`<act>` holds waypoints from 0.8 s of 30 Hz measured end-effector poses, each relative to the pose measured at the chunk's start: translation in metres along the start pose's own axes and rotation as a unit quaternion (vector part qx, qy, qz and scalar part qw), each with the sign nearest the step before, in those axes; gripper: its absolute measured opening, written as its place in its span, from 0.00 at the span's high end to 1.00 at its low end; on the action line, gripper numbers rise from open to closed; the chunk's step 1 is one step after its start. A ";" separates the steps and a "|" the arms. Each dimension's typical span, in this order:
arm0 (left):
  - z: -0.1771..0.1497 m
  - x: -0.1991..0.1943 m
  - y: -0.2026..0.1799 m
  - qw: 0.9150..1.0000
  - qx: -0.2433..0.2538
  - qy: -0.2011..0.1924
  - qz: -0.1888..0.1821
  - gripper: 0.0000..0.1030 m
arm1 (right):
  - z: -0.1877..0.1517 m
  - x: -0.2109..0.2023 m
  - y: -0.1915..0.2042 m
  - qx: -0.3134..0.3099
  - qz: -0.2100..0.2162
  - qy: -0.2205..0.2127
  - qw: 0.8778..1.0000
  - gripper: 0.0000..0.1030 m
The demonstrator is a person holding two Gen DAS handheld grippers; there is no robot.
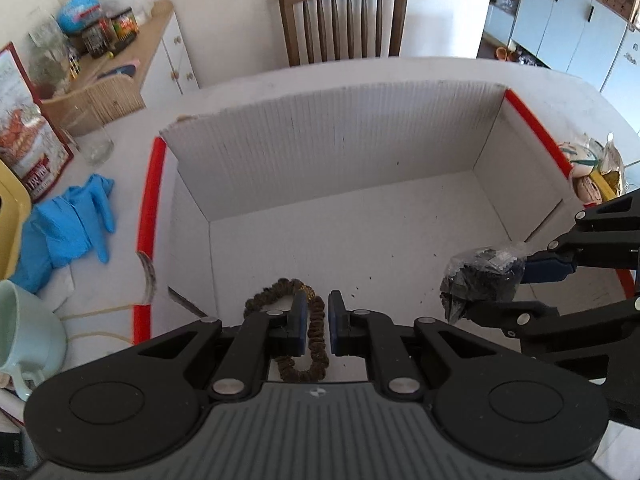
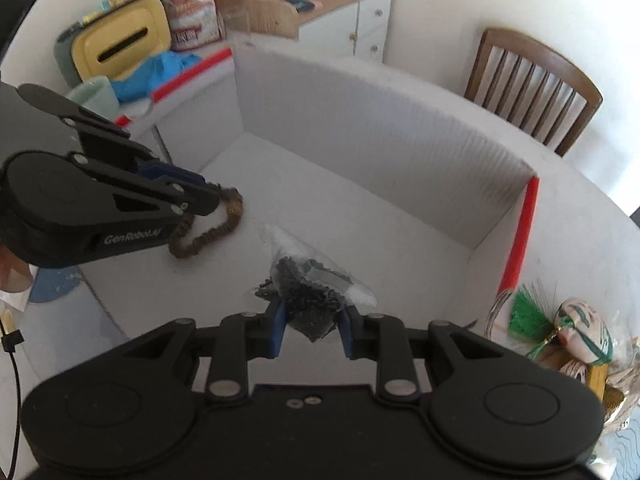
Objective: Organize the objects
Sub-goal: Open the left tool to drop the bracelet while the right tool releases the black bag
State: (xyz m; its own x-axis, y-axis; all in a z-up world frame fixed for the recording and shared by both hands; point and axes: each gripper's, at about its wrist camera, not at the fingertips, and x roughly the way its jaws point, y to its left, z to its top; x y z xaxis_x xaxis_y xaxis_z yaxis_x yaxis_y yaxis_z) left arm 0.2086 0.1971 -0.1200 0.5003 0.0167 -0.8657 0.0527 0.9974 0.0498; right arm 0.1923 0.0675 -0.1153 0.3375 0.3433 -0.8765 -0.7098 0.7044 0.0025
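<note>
A white cardboard box [image 1: 340, 136] with red edges lies open on the table. My left gripper [image 1: 318, 322] is shut on a brown bead necklace [image 1: 316, 344], which hangs in a loop just above the box floor. The same necklace [image 2: 208, 236] shows in the right wrist view under the left gripper [image 2: 212, 196]. My right gripper [image 2: 312, 328] is shut on a clear plastic bag of small black pieces [image 2: 308, 288]. In the left wrist view that bag [image 1: 480, 276] hangs over the box's right side, held by the right gripper [image 1: 516, 280].
Left of the box lie blue gloves [image 1: 68, 228], a pale green mug [image 1: 24, 332], a glass [image 1: 90, 136] and a yellow container [image 2: 120, 44]. Painted masks [image 2: 584, 340] with a green tassel sit right of the box. A wooden chair [image 1: 344, 20] stands behind the table.
</note>
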 end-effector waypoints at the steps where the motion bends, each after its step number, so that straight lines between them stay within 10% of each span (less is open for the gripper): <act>1: -0.001 0.002 0.001 1.000 -0.003 0.005 -0.003 0.90 | 0.000 0.002 0.000 0.001 0.002 0.006 1.000 0.75; 24: -0.005 -0.030 -0.015 1.000 -0.014 -0.025 -0.014 0.90 | -0.003 -0.033 -0.023 0.054 0.026 -0.036 0.998 0.55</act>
State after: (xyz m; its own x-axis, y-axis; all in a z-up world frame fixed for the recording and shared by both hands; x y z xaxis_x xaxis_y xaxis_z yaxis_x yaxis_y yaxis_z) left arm 0.1885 0.1817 -0.0971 0.5417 -0.0131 -0.8405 0.0436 0.9990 0.0125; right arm 0.1956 0.0378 -0.0881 0.3472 0.4222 -0.8374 -0.6588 0.7453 0.1026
